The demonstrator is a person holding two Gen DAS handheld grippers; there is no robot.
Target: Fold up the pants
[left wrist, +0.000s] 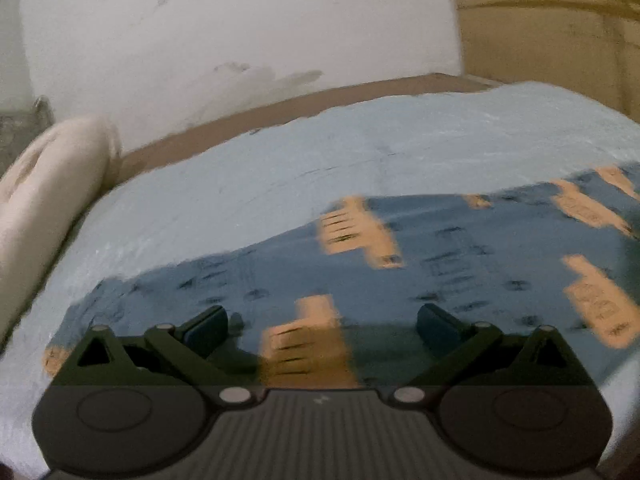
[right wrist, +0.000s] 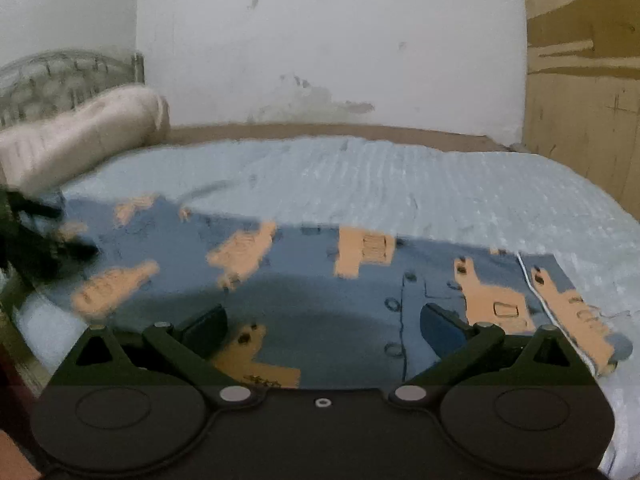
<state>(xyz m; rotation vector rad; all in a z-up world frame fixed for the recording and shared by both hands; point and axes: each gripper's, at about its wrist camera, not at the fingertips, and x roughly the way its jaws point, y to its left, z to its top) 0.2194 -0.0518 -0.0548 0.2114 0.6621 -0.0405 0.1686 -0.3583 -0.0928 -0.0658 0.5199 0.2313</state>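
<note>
The pants (right wrist: pixel 304 280) lie spread flat on the bed (right wrist: pixel 400 184) just ahead of both wide, empty tools, left tool (left wrist: pixel 322 326) and right tool (right wrist: pixel 324 326), so folding seems barely begun.

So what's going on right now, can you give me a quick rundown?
Left gripper and right gripper: jaws open, empty, over the pants. Pants spread flat on the light blue bedspread, not yet folded. Pillow off to the side, nothing in the way.
</note>
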